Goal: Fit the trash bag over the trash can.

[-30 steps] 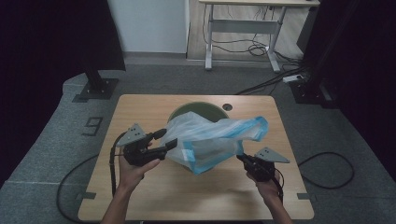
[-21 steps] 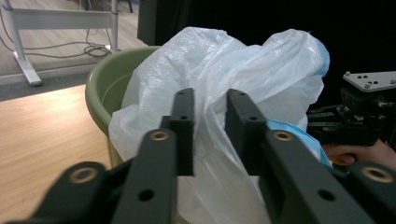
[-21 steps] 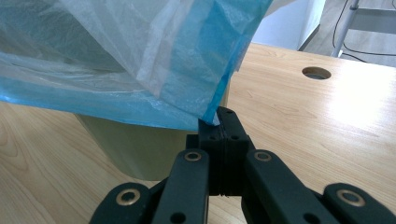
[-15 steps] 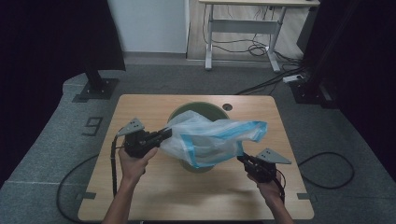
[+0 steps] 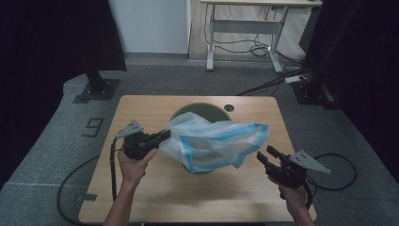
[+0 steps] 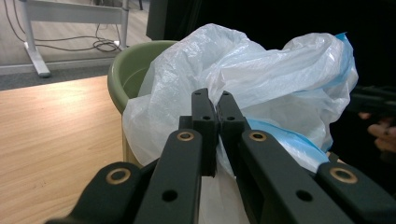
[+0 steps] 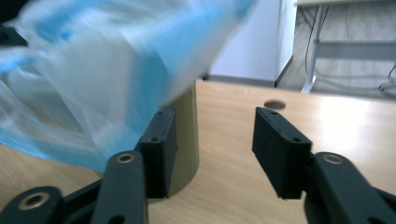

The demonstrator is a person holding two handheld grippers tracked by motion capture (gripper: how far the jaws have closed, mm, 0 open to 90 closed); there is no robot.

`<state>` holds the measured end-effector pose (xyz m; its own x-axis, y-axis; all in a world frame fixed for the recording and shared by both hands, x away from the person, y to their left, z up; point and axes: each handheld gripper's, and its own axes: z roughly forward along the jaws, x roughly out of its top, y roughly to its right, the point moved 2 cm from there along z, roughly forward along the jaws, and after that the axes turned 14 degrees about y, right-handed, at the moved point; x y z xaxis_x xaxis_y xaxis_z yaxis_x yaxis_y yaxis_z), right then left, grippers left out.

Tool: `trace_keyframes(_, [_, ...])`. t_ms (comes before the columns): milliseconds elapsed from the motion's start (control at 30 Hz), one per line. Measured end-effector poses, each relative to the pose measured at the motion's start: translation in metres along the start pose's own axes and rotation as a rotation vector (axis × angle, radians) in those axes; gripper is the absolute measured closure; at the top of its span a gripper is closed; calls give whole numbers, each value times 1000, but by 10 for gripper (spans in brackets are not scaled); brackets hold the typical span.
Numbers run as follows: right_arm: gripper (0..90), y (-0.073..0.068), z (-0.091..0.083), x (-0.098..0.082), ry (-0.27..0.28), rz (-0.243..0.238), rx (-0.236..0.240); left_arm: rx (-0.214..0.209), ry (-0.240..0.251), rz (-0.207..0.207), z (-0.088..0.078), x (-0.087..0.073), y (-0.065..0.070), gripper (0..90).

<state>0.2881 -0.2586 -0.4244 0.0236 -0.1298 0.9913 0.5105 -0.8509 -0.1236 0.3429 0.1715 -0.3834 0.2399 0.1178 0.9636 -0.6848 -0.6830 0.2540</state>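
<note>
A thin white and blue plastic bag point(image 5: 211, 141) lies bunched over a green bin point(image 5: 197, 109) in the middle of the wooden table point(image 5: 155, 188). My left gripper point(image 5: 164, 135) is at the bag's left side, and its jaws are shut on a fold of the film. In the left gripper view the left gripper point(image 6: 212, 100) pinches the bag point(image 6: 261, 70) in front of the bin's rim point(image 6: 126, 70). My right gripper point(image 5: 265, 154) is to the right of the bag and apart from it. The right gripper point(image 7: 212, 140) has just been opening, with nothing between its pads; the bin point(image 7: 187, 140) and blurred bag point(image 7: 93, 70) lie beyond.
A round cable hole point(image 5: 229, 108) sits in the table behind the bin. On the floor beyond are a desk frame point(image 5: 244, 28) with cables and a black stand base point(image 5: 99, 87). The other hand point(image 6: 380, 135) shows at the right edge of the left gripper view.
The left gripper has closed on the bag's left edge. The right gripper has opened and drawn away to the right, and the bag's right side has shifted.
</note>
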Motion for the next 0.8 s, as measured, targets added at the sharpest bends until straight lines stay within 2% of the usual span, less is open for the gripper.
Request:
trace_keyframes(233, [424, -4, -5, 37, 56, -88, -8, 7, -10, 8, 2, 0, 1, 884])
trace_keyframes(400, [417, 5, 12, 54, 42, -132, 12, 9, -14, 12, 2, 0, 0, 884])
trace_keyframes(533, [412, 11, 36, 58, -9, -163, 59, 14, -14, 5, 3, 0, -3, 884])
trace_keyframes(600, [410, 11, 47, 55, -33, -186, 107, 14, -12, -1, 3, 0, -5, 884])
trace_keyframes(667, [413, 12, 56, 50, -55, -197, 120, 15, -13, -1, 3, 0, -6, 884])
trace_keyframes(733, [466, 14, 63, 45, -61, -193, 125, 16, -14, -2, 4, 0, -7, 883])
trace_keyframes(800, [577, 16, 66, 43, -53, -167, 142, 16, -14, -6, 4, 0, -9, 884])
